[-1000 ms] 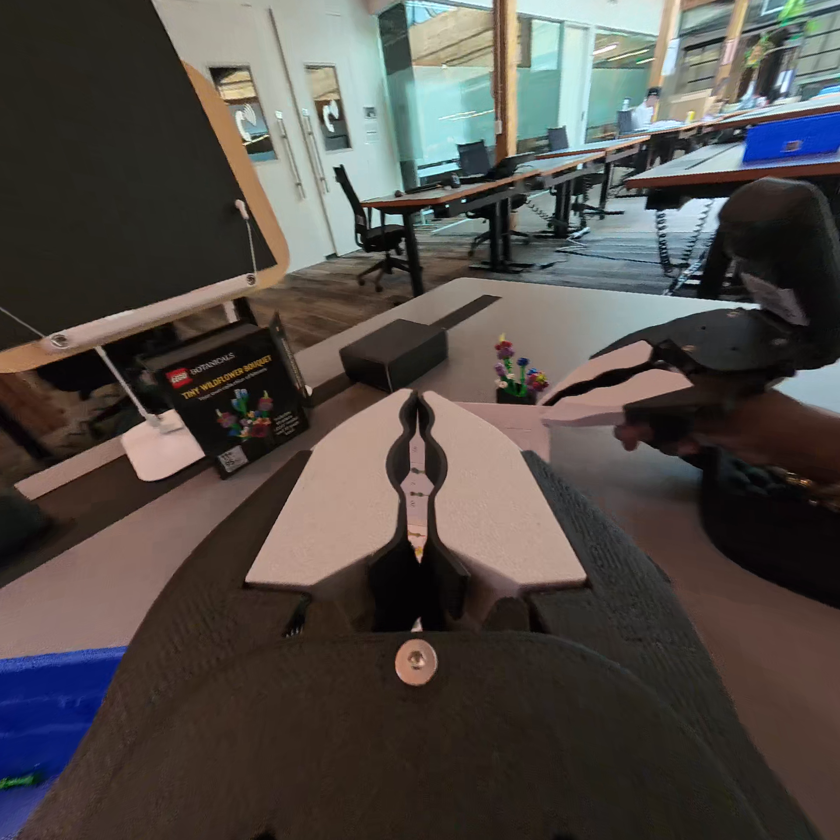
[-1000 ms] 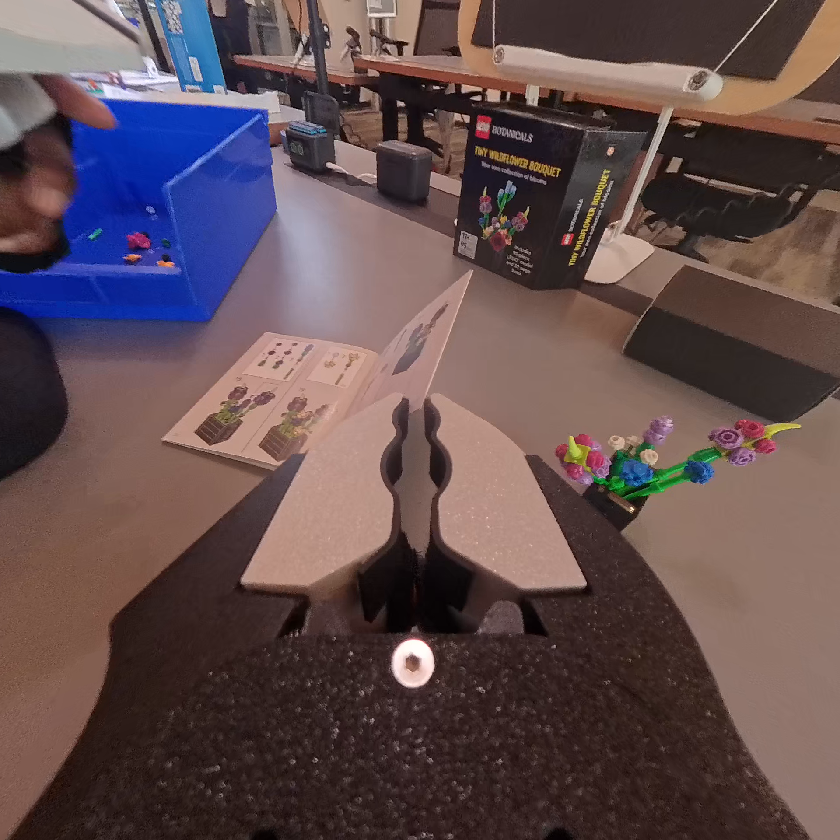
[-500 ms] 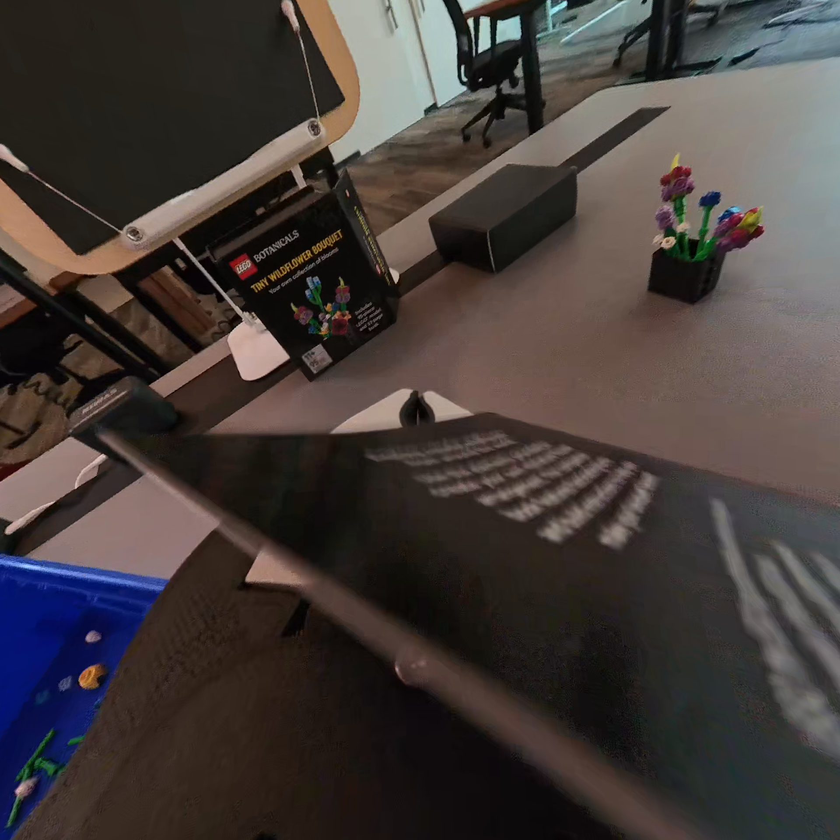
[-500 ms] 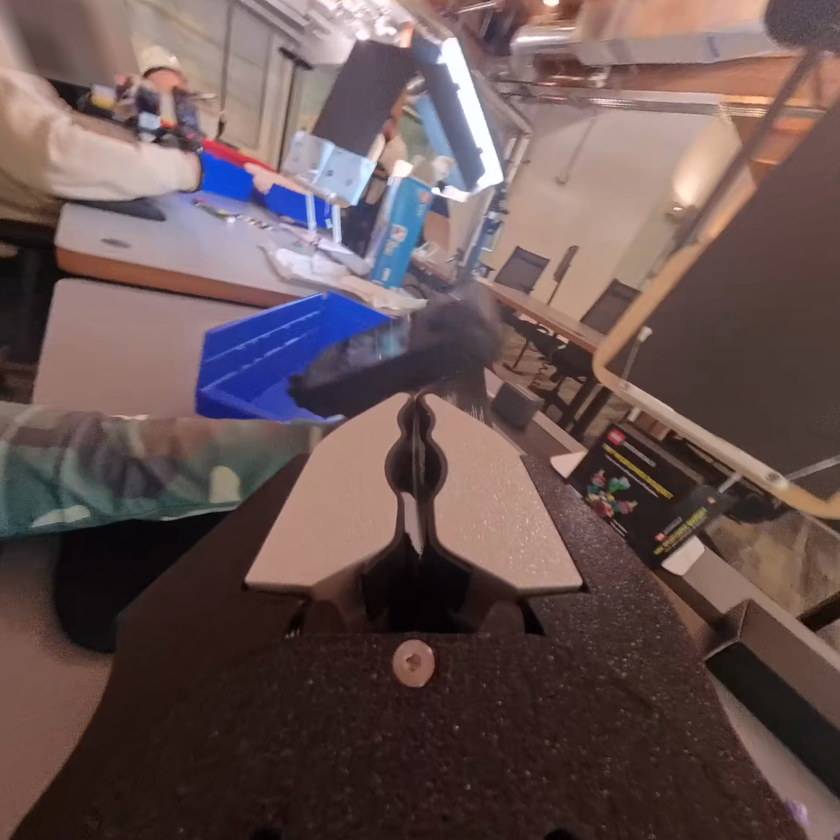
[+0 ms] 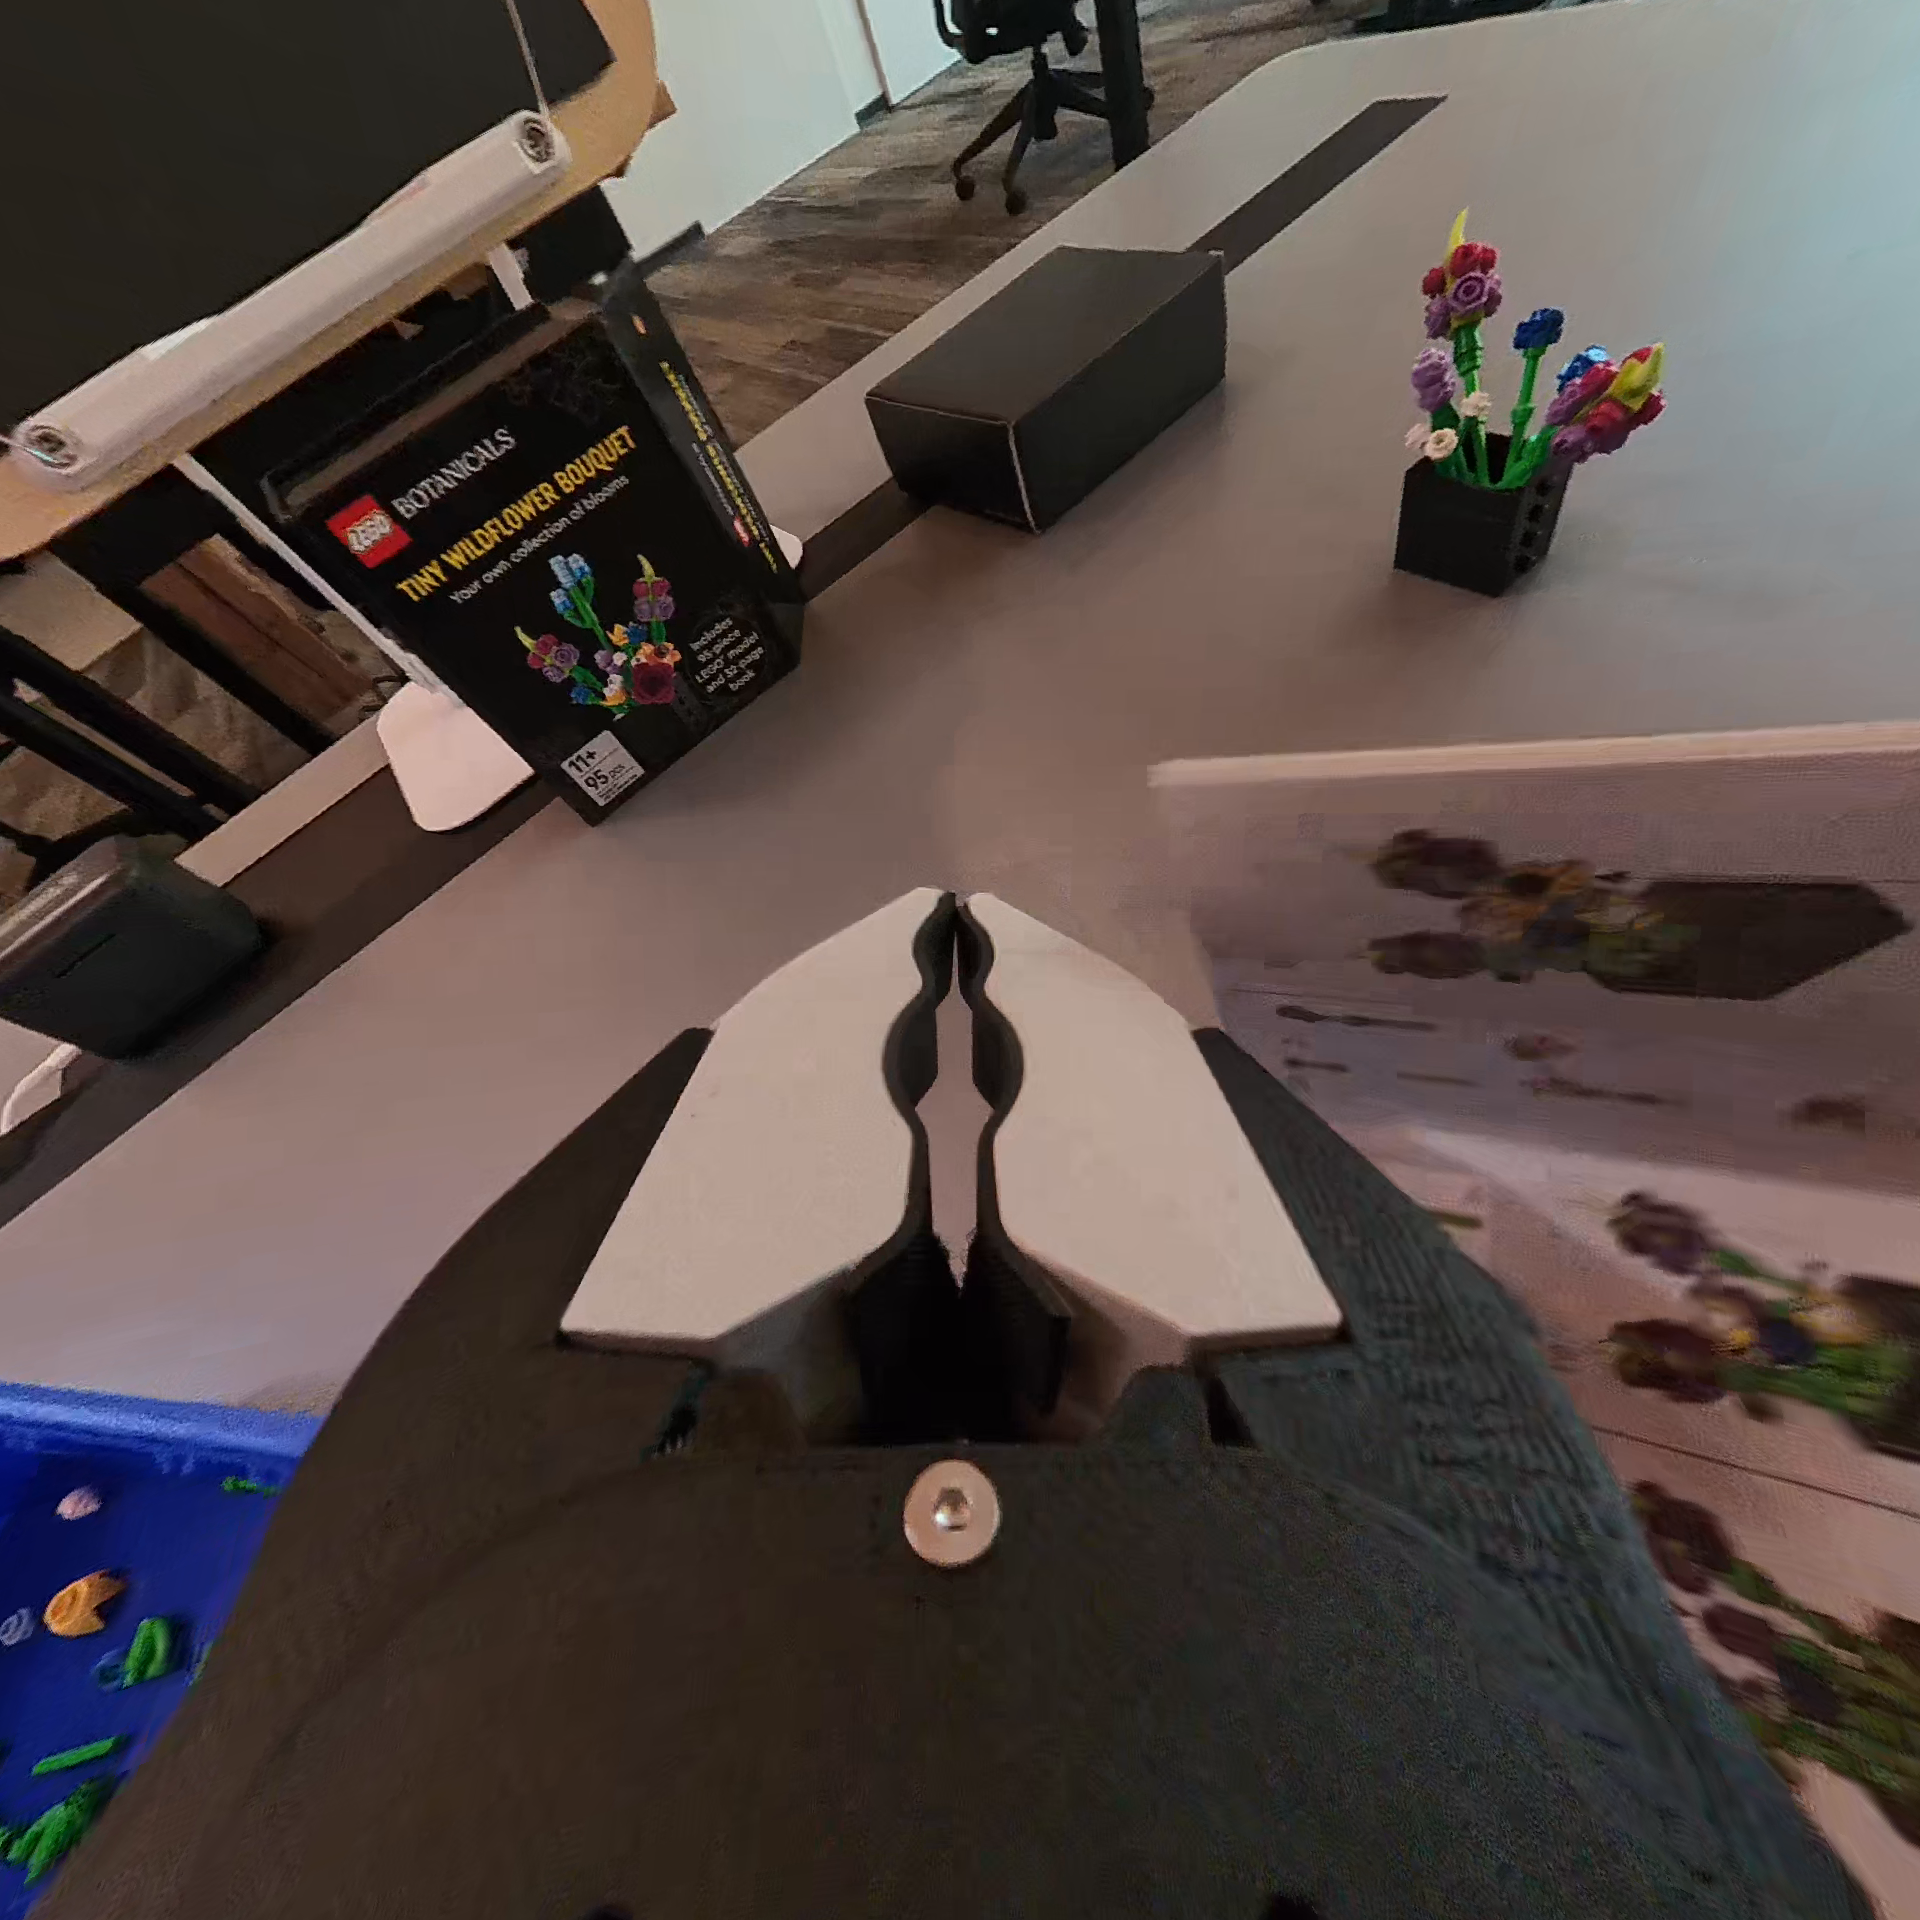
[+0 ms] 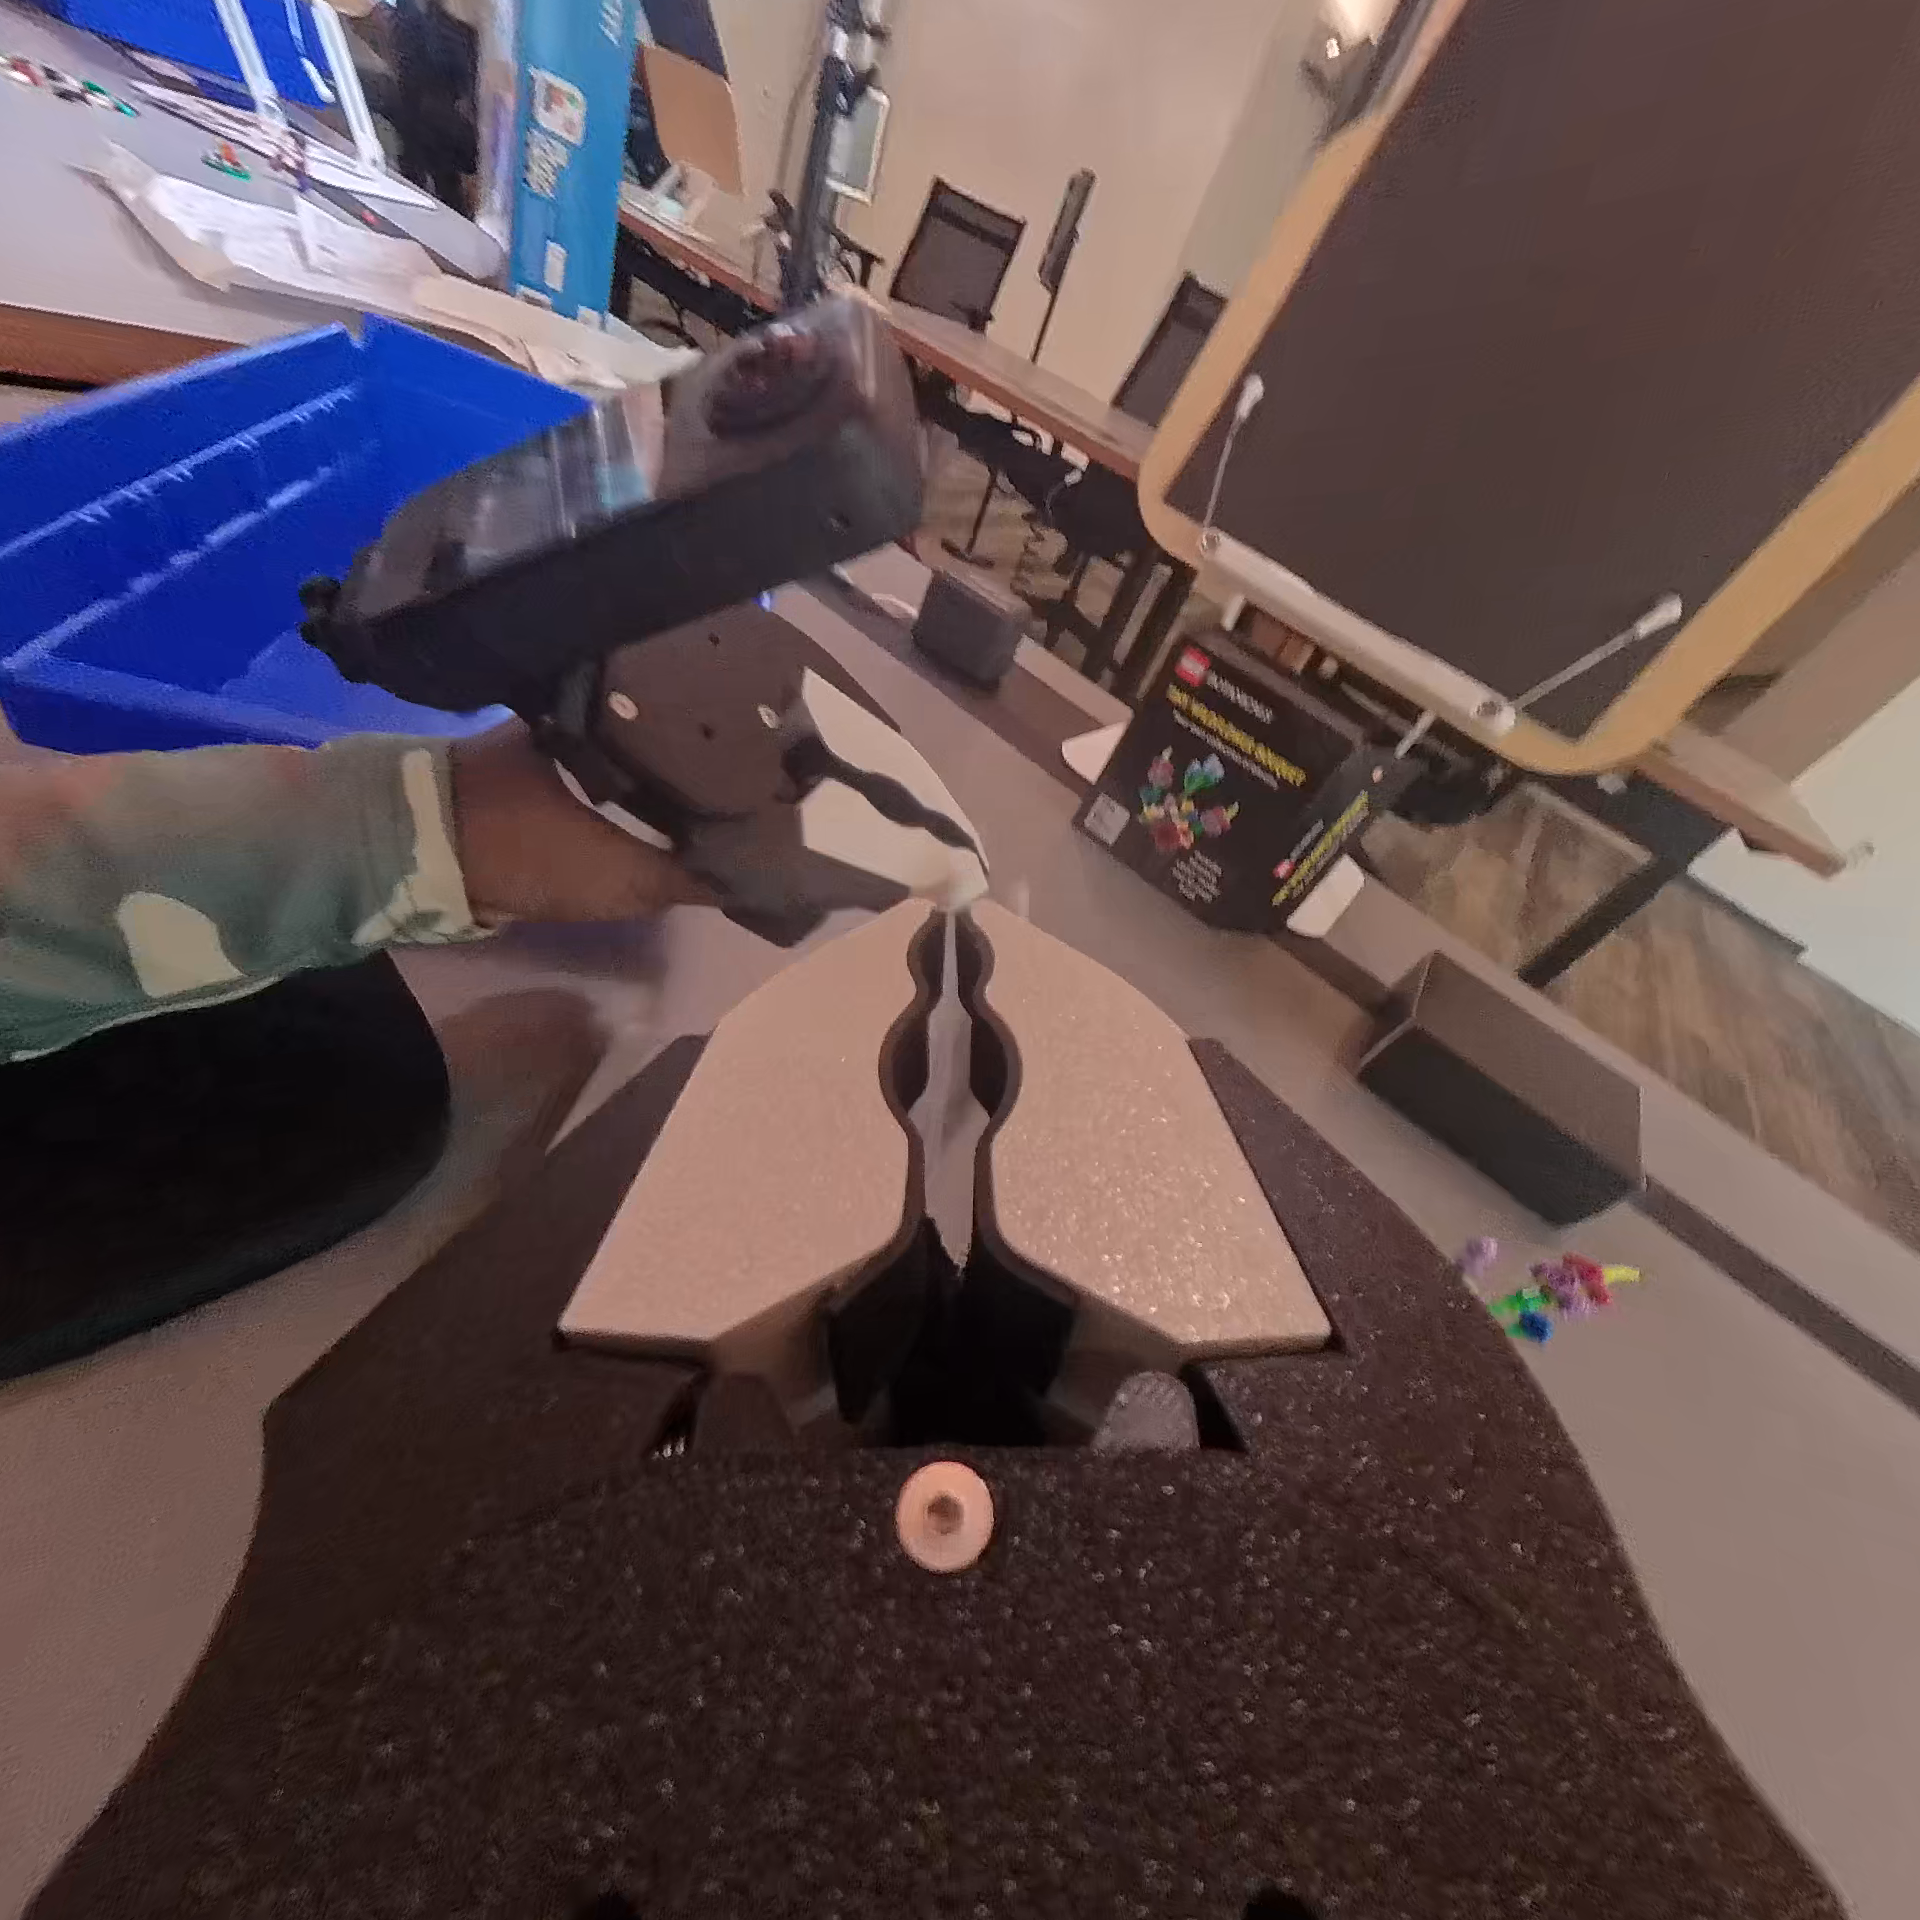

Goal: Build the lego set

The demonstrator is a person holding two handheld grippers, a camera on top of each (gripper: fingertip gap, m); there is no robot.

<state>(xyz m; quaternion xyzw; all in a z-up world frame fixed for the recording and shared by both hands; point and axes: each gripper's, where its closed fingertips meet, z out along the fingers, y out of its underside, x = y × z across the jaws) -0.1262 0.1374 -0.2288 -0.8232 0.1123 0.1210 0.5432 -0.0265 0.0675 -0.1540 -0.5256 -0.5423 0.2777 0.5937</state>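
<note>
My left gripper is shut with nothing between its fingers, above the grey table. It also shows in the right wrist view, held by a hand in a camouflage sleeve just beyond my right gripper's tips. My right gripper is shut on the instruction booklet, seen edge-on as a thin white sheet. The booklet stands raised and blurred at the left view's right. The built flower bouquet in its black pot stands at the back right and is small in the right view.
A blue bin with several loose pieces lies at the lower left and also shows in the right view. The black set box and a plain black box stand at the table's back, under a board on a white stand. About 15 cm separates my left fingertips from my right.
The booklet lay open on the table and is now lifted, gripped edge-on in my right gripper. My left gripper has swung down toward the table, and the dark cover no longer blocks its view.
</note>
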